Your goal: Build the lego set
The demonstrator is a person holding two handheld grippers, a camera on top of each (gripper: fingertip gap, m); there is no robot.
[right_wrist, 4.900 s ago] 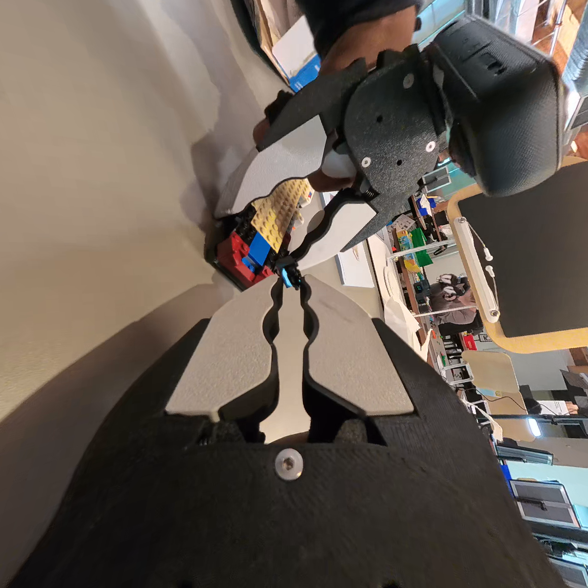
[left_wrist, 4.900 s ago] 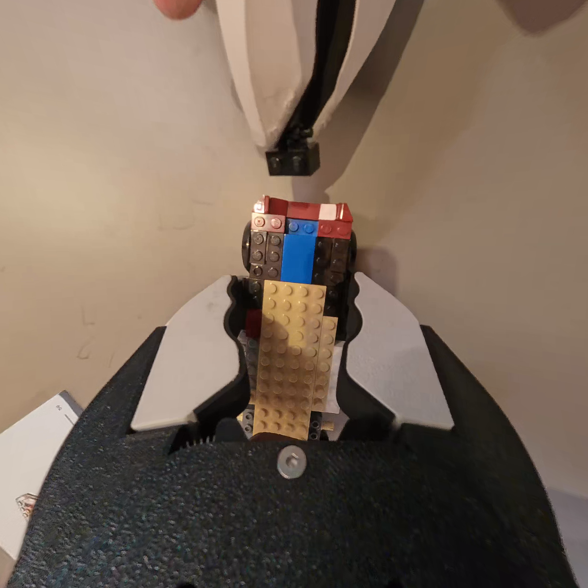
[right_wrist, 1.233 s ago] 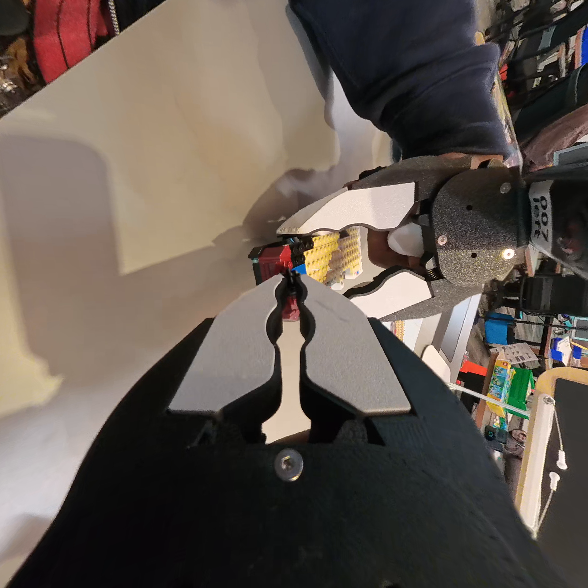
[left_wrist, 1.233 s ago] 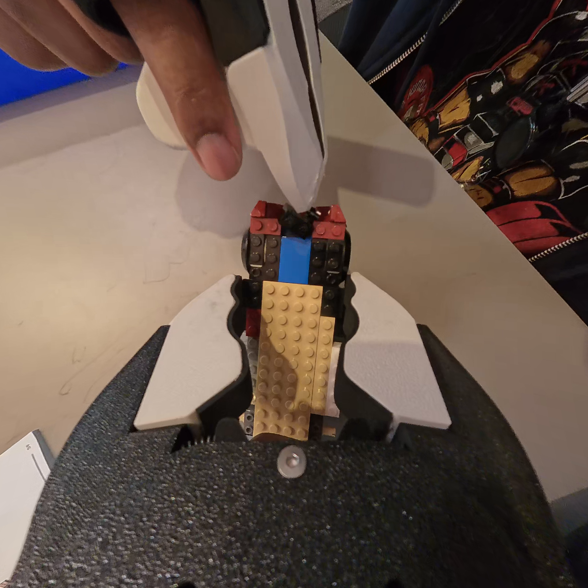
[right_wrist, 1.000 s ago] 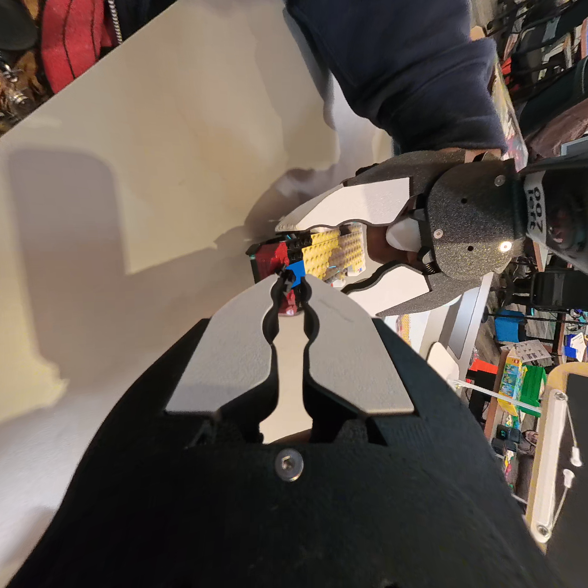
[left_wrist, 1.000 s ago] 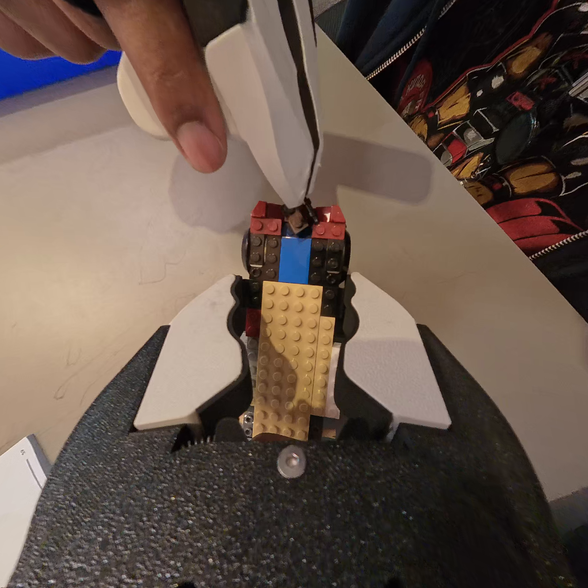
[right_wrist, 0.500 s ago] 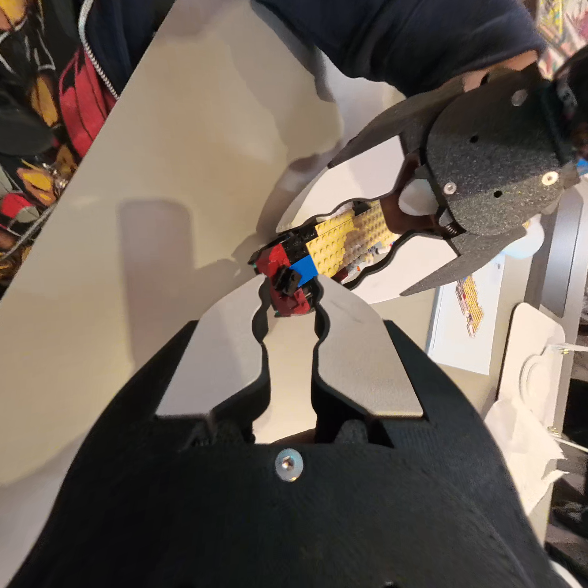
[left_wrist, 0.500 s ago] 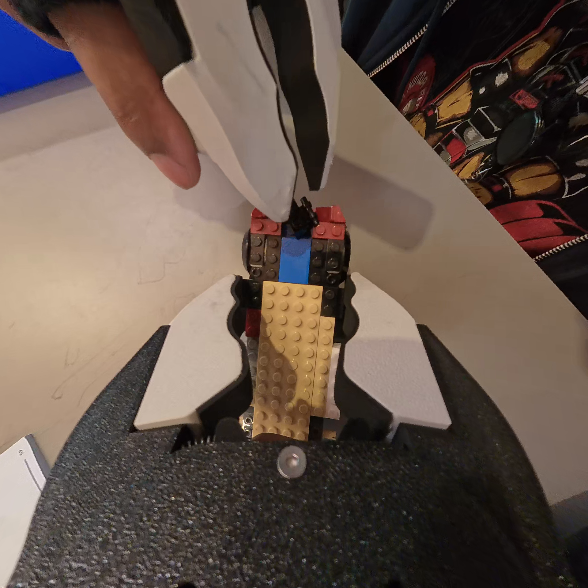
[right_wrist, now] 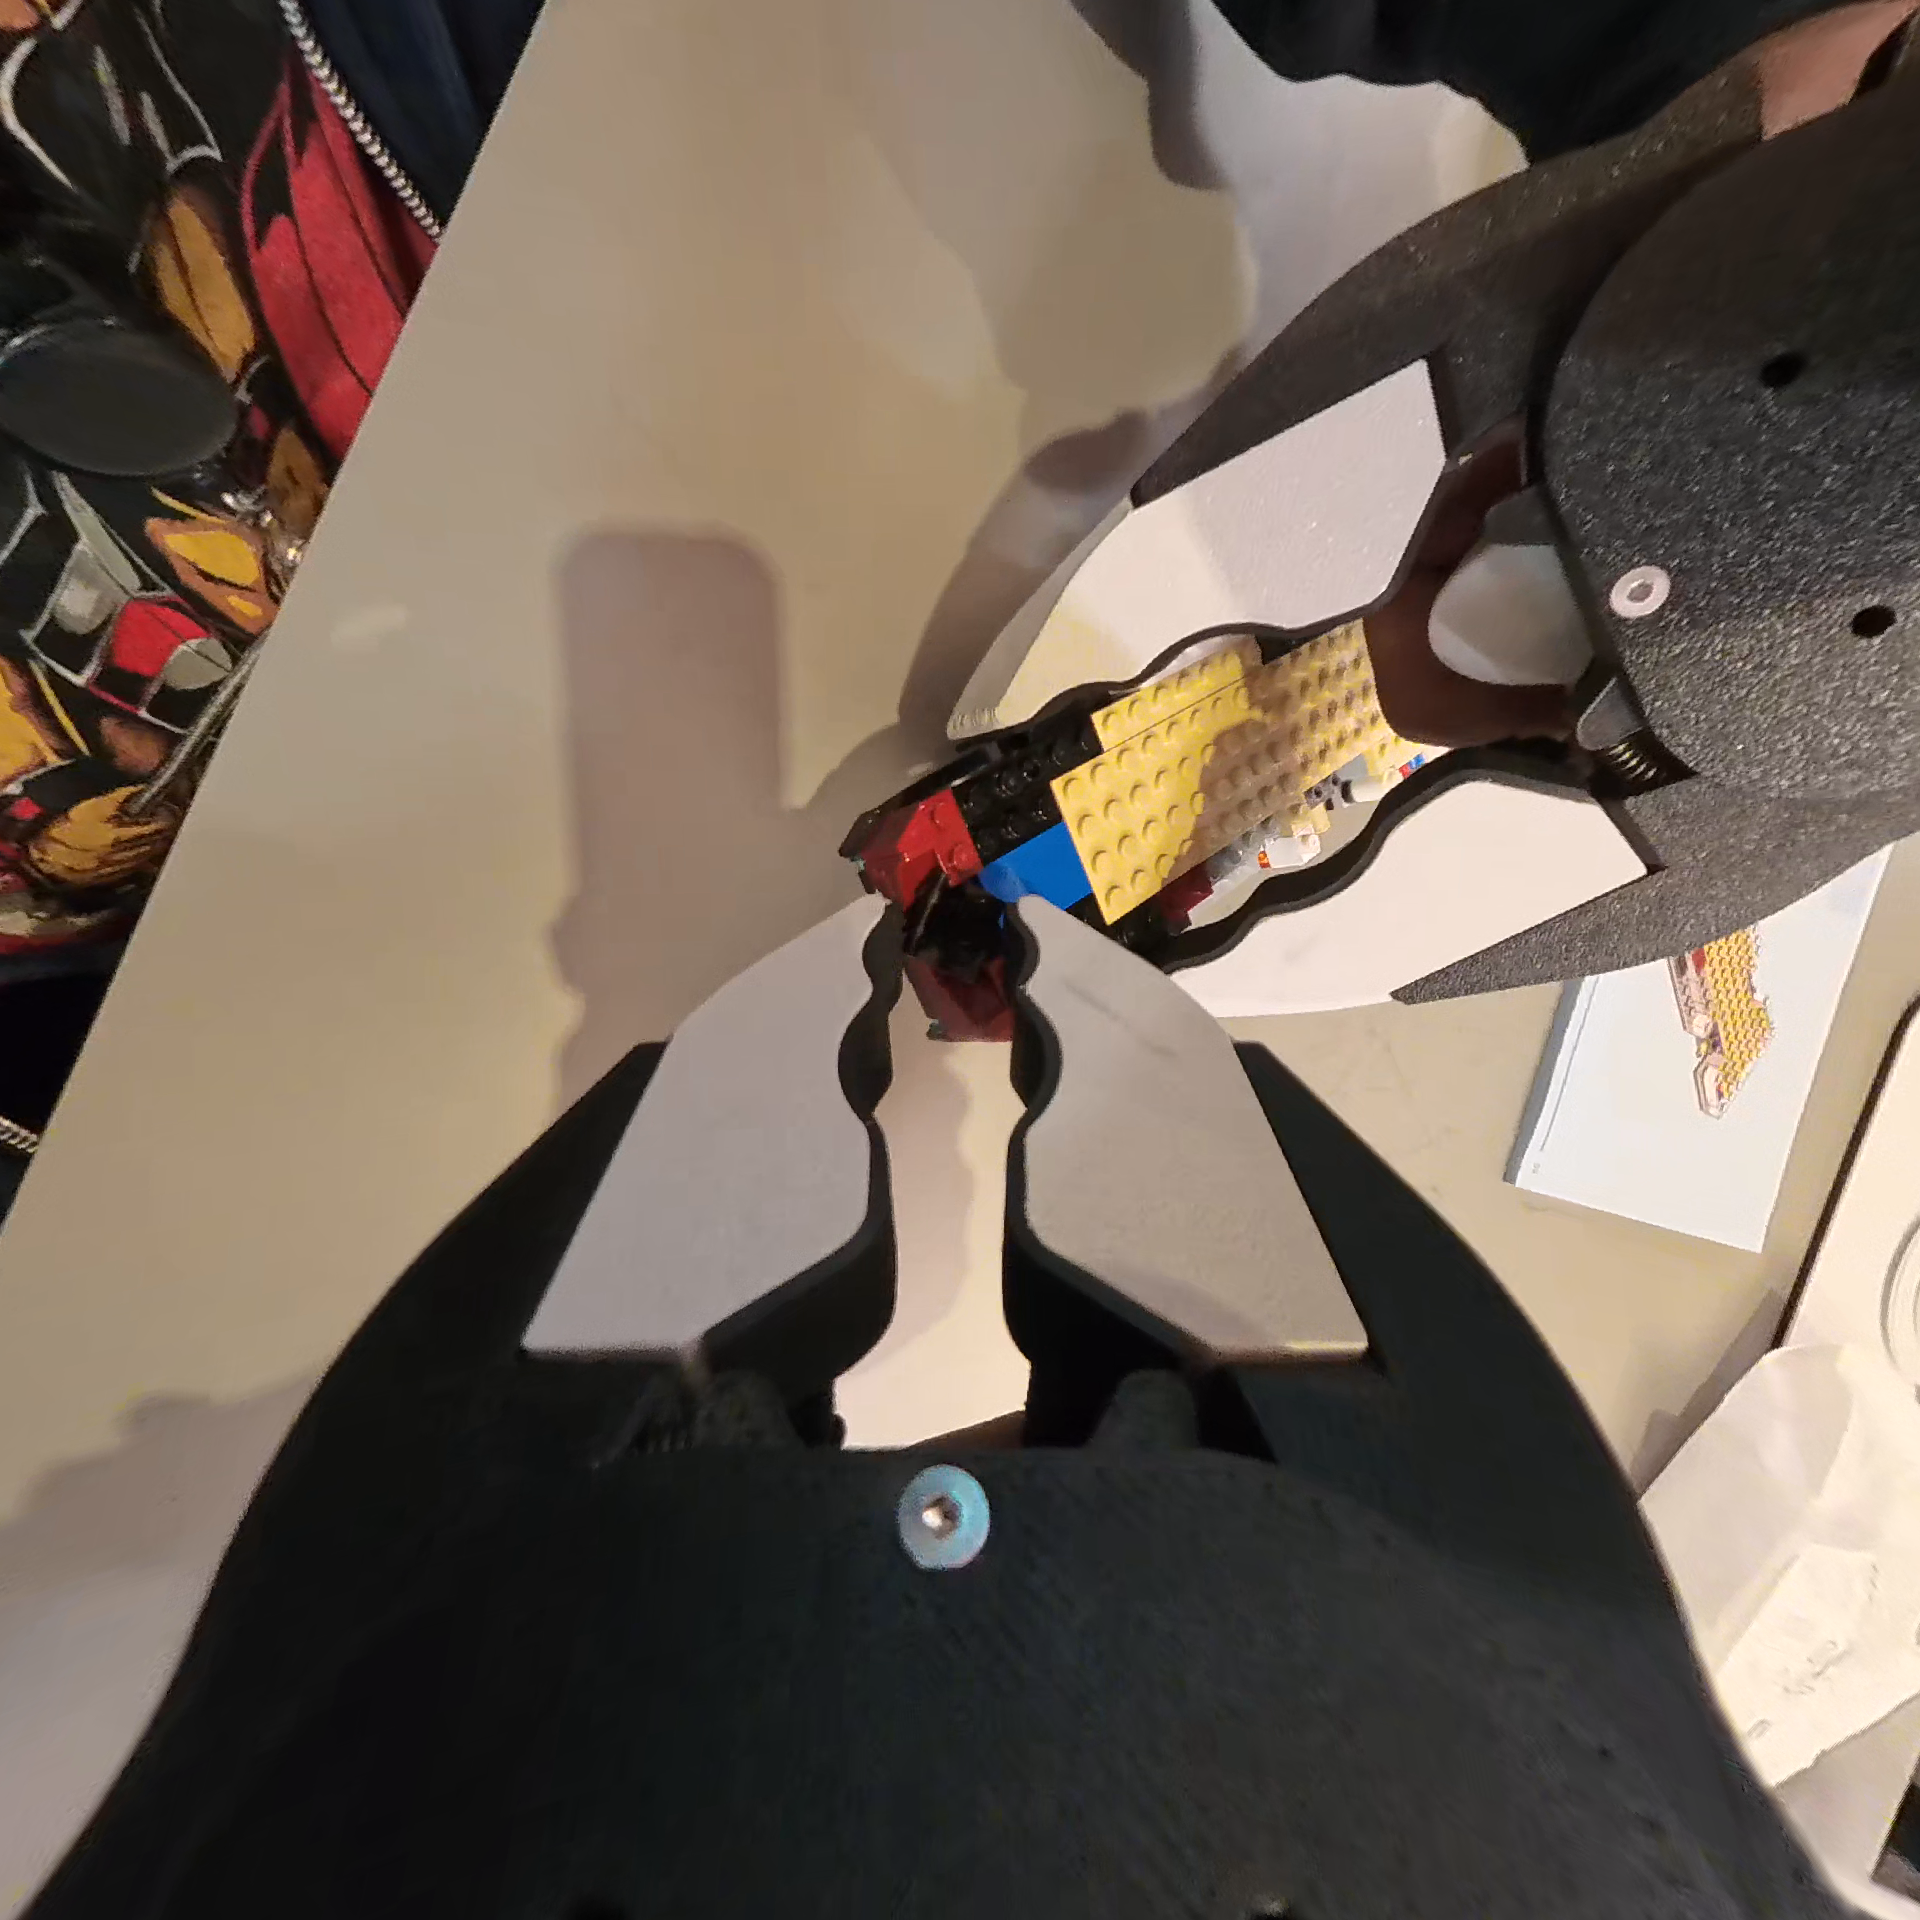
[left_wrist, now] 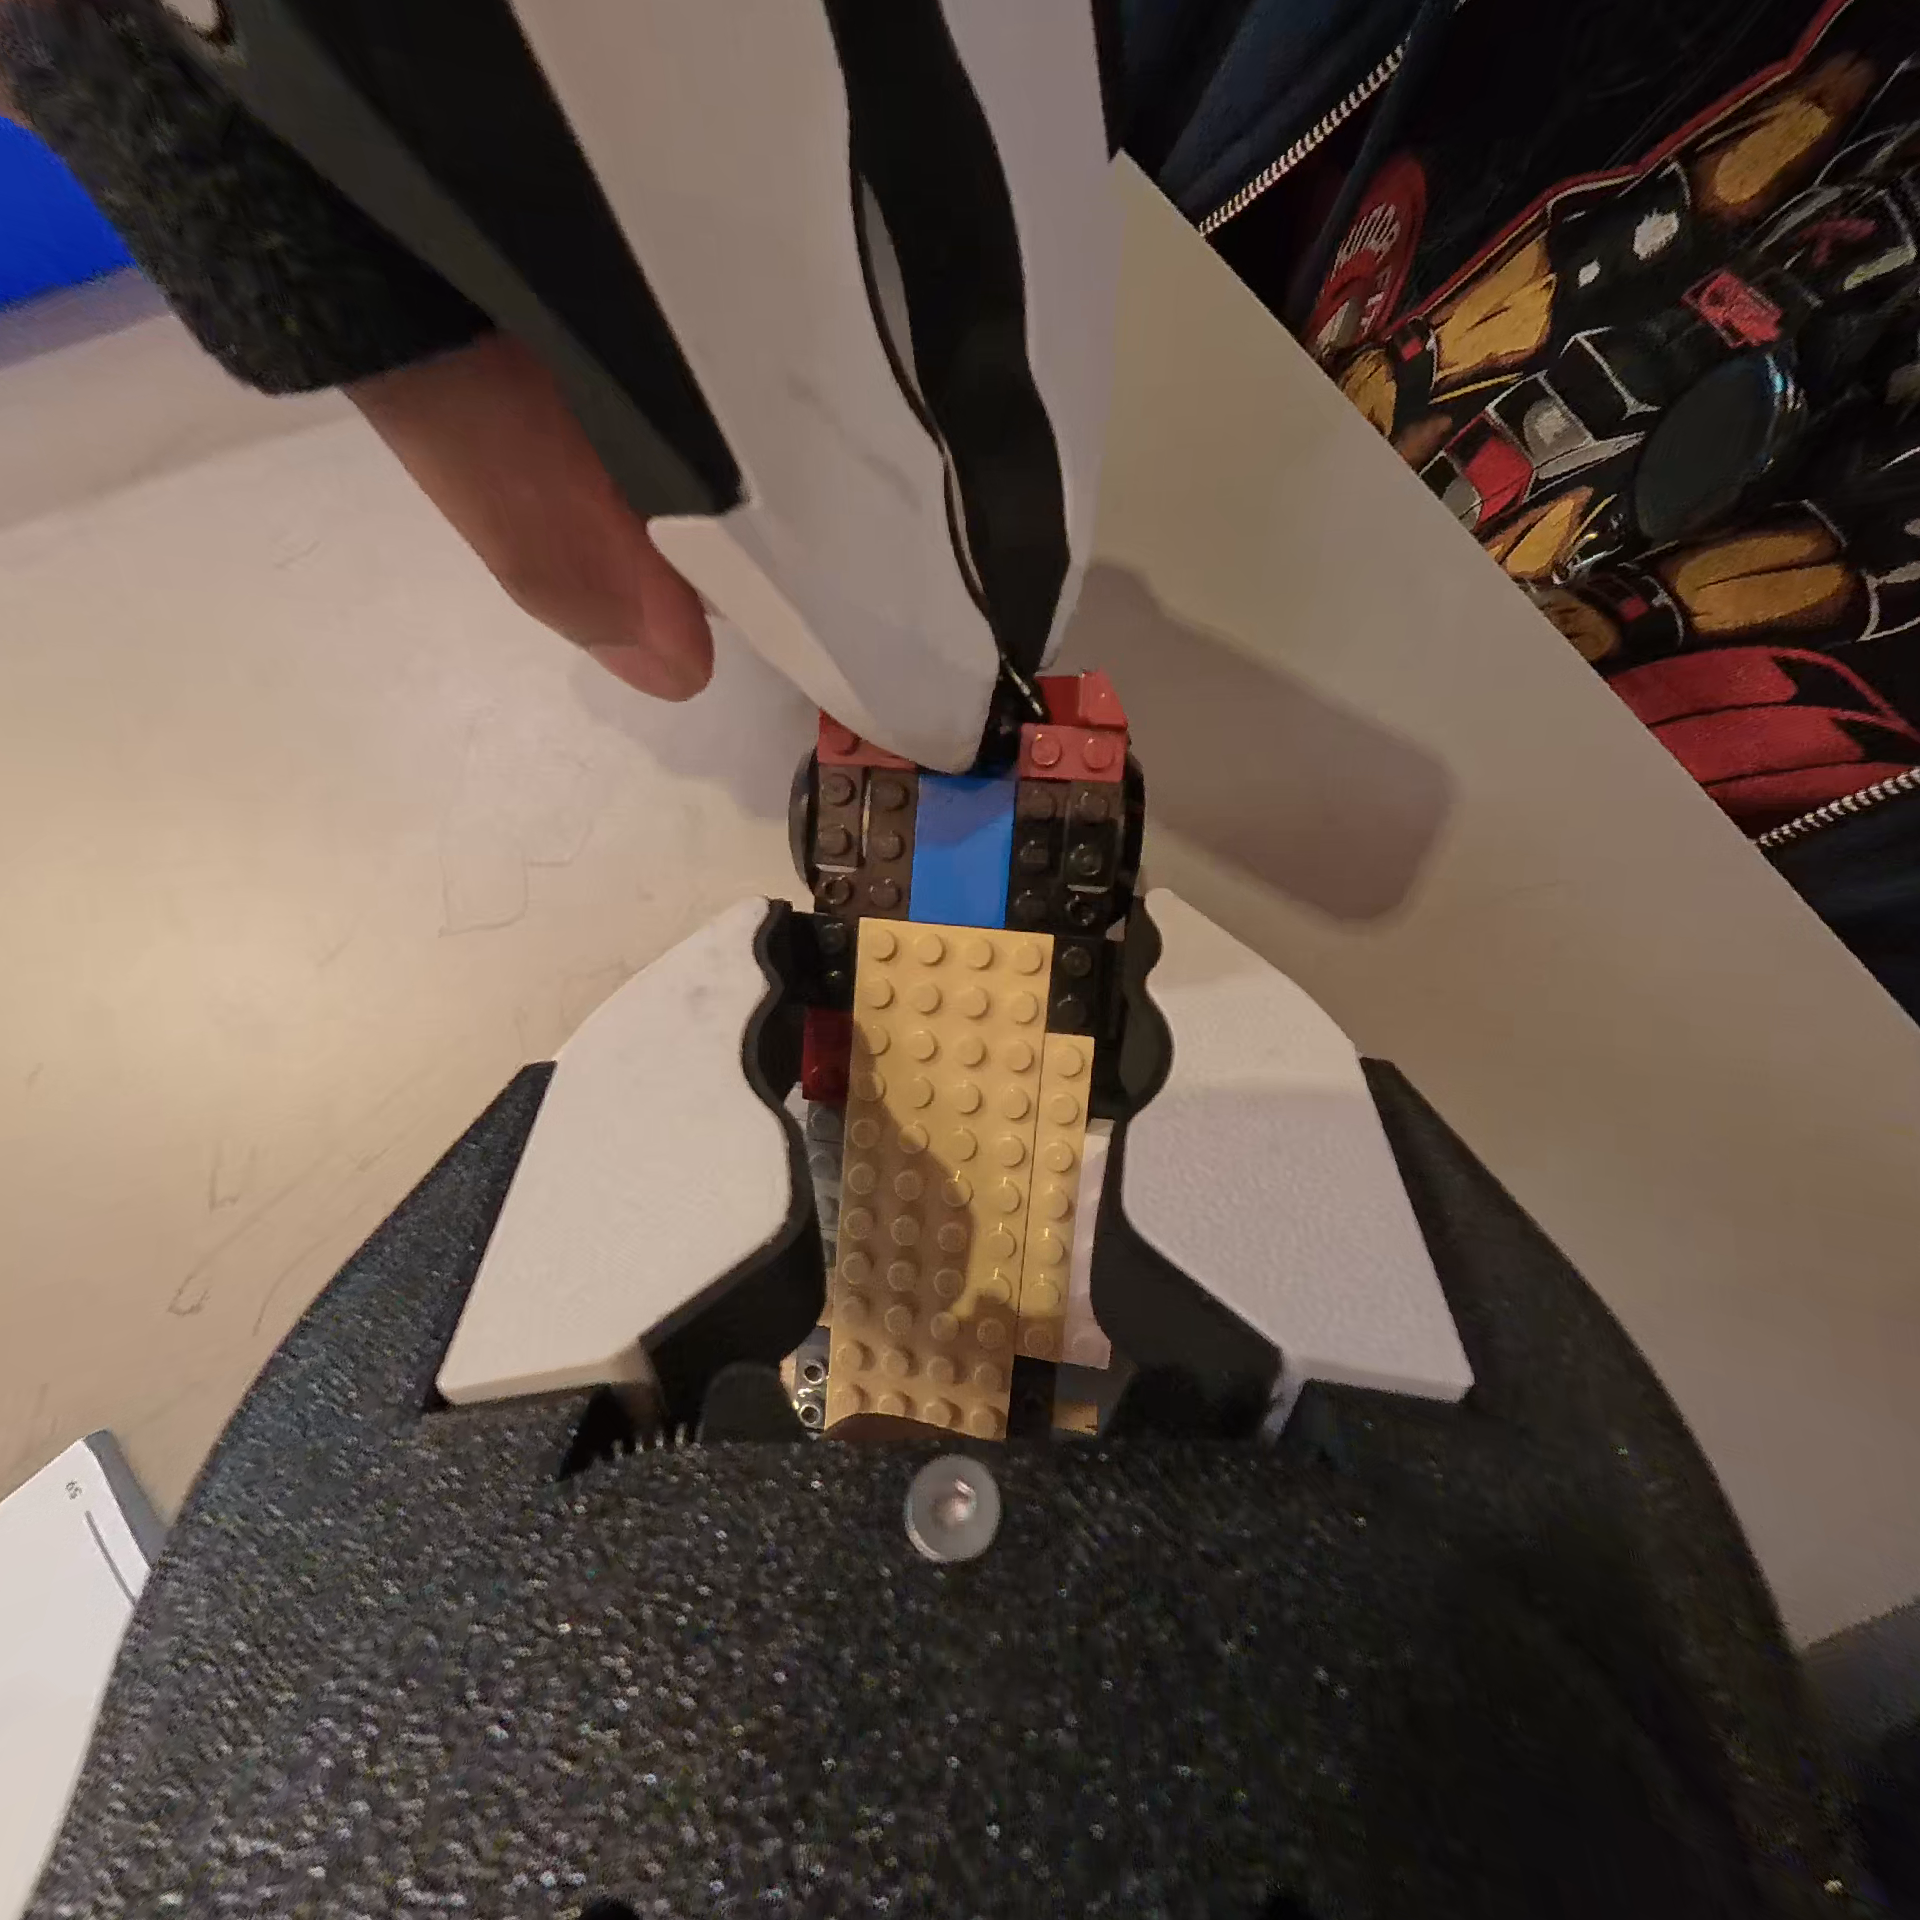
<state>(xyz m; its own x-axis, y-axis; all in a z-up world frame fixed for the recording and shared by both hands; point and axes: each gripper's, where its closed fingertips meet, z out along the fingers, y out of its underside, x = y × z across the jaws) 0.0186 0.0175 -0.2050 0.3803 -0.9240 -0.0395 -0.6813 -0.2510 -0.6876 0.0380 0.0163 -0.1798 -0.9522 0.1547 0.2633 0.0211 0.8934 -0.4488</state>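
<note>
Two grippers meet at the front end of your brick model (left_wrist: 961, 1091). Half a second ago your right gripper (right_wrist: 948, 914) stood a little wider and sat just off the nose; now it has come closer in the left wrist view, filling the top of that picture, and its fingertips (left_wrist: 925, 707) press down on the model's front edge, covering the left dark red brick there. A small black piece (right_wrist: 961, 930) stands between its narrow-set pads at the nose; whether the pads pinch it you cannot tell. Your finger (left_wrist: 582, 561) shows beside that gripper.

Your left gripper (left_wrist: 961, 935) has not changed: its pads are clamped on both sides of the model, well apart at the model's width, holding it above the pale desk (left_wrist: 312, 831).

From the nose back, the model shows dark red bricks (left_wrist: 1070, 748), then black studded plates either side of a smooth blue tile (left_wrist: 961, 862), then a long tan studded plate (left_wrist: 951, 1164) running toward the gripper's body. A white booklet (right_wrist: 1683, 1091) lies on the desk beyond the model's rear.
</note>
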